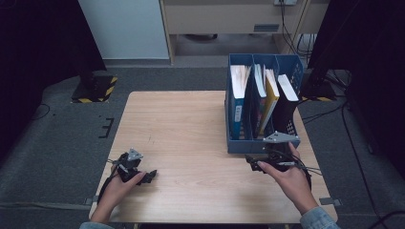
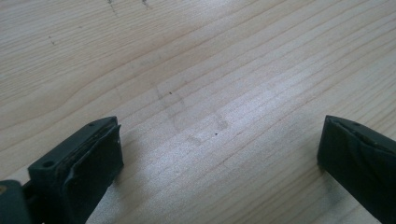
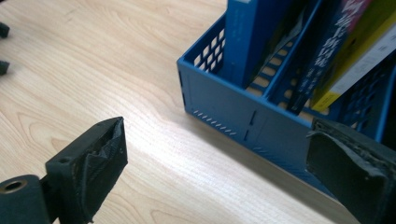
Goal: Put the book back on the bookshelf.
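Note:
A blue three-slot file rack (image 1: 237, 144) stands at the right of the wooden table (image 1: 186, 124). It holds a blue book (image 1: 237, 102), a yellow book (image 1: 271, 98) and a dark one with white pages (image 1: 288, 90). My right gripper (image 1: 252, 162) lies open just in front of the rack, held by a hand. In the right gripper view the open gripper (image 3: 219, 163) frames the rack's front corner (image 3: 224, 102) with nothing between the jaws. My left gripper (image 1: 152, 175) rests open near the front left of the table. In the left gripper view, bare wood lies between the spread jaws of the left gripper (image 2: 219, 154).
Around the table lies grey carpet with cables (image 1: 344, 119) at the right. A black stand with a yellow-striped base (image 1: 95, 88) is at the far left, and a pale cabinet (image 1: 224, 19) lies beyond. The table's front edge (image 1: 210, 220) runs close under both forearms.

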Demonstrator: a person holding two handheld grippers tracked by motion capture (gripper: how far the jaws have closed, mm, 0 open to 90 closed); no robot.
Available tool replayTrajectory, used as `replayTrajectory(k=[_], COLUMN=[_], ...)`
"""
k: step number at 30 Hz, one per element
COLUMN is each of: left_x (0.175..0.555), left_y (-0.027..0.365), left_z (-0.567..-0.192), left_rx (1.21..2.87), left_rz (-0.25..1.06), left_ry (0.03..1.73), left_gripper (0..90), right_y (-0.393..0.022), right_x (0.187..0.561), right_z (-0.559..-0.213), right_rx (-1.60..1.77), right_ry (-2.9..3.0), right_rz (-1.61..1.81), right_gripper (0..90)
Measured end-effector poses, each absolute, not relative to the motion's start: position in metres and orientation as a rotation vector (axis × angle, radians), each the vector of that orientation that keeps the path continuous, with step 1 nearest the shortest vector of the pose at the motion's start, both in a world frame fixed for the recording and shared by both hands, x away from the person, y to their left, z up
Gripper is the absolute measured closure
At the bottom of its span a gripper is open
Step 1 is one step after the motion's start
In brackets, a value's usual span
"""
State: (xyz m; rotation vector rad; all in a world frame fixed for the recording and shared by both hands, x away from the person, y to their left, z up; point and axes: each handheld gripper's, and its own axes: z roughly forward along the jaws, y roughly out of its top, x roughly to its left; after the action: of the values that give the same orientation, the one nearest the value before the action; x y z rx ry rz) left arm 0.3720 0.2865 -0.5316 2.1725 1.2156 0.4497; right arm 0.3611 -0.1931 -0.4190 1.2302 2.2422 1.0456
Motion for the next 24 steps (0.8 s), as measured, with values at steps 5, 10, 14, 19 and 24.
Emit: replayTrajectory(k=[5, 10, 14, 19, 24], left_x=[0.372, 0.372, 0.372, 0.372, 0.372], left_y=[0.287, 0.286, 0.286, 0.286, 0.286], left_z=[-0.532, -0.532, -0.532, -0.532, -0.532], left_rx=[2.172, 2.172, 2.172, 2.173, 2.173], left_rz=[0.45, 0.45, 0.449, 0.448, 0.448], left_ry=[1.215, 1.215, 1.216, 1.215, 1.214], left_gripper=[0.0, 0.0, 0.0, 0.0, 0.0], right_y=[-0.181, -0.169, -0.16, -0.151, -0.141], right_x=[0.355, 0.353, 0.355, 0.357, 0.358], right_z=[-0.432, -0.44, -0.442, -0.442, -0.442], right_rx=[1.22, 1.221, 1.249, 1.235, 1.208], right_ry=[2.297, 2.307, 2.315, 2.324, 2.334], right_rz=[1.028, 1.027, 1.019, 1.02, 1.03], right_gripper=[6.2, 6.1, 5.5, 5.5, 6.6])
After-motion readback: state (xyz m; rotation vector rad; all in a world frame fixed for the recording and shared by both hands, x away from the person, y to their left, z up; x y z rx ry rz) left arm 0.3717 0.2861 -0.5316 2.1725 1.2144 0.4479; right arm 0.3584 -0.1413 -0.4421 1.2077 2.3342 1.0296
